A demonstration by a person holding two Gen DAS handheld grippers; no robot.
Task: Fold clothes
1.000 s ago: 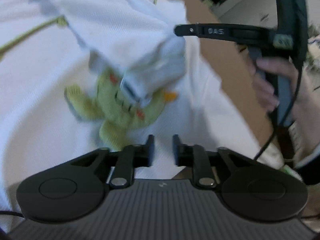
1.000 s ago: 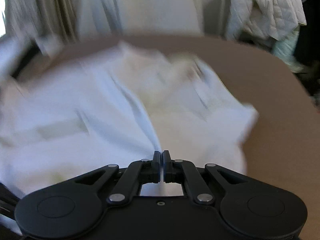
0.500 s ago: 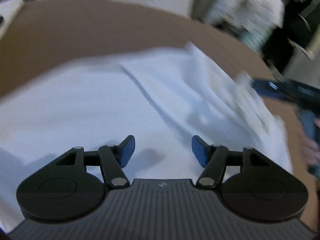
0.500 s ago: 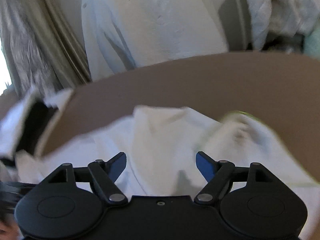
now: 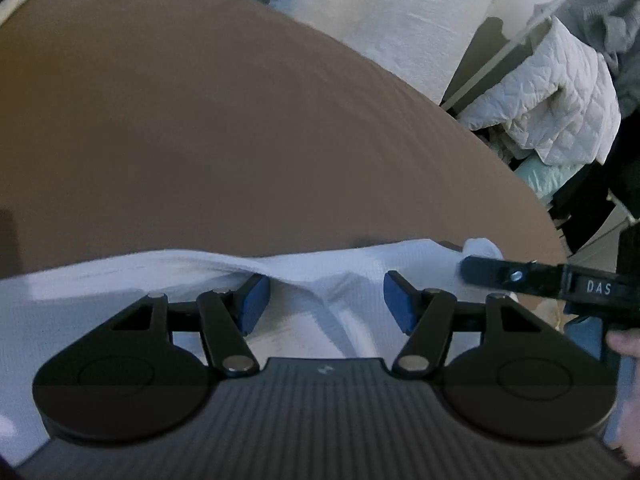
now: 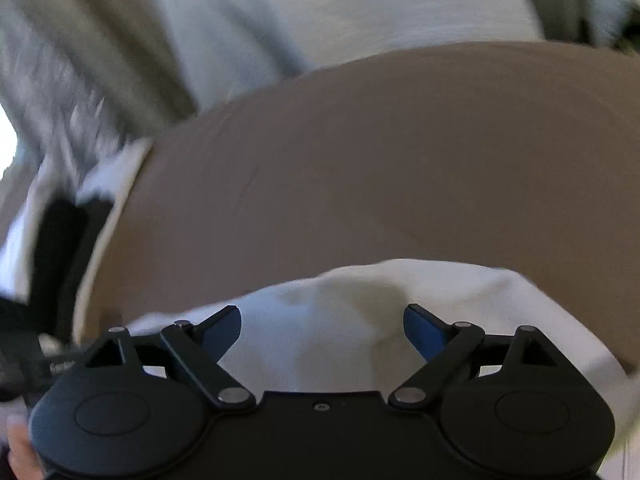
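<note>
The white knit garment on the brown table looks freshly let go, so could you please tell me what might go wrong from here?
1. The white knit garment bunches into a ridge between the open pads of the left claw; pressed flat as it is, that crease may set.
2. Its far corner lies near the brown table's edge and could slip off.
3. The right claw passes close beside the left one; they might collide.

Right tongs (image 6: 322,330) gaping, jaws having just spread, nothing pinched between the blue pads (image 6: 424,332). White garment (image 6: 360,300) lies rumpled beneath them on brown worktop (image 6: 380,160). View blurred.
</note>
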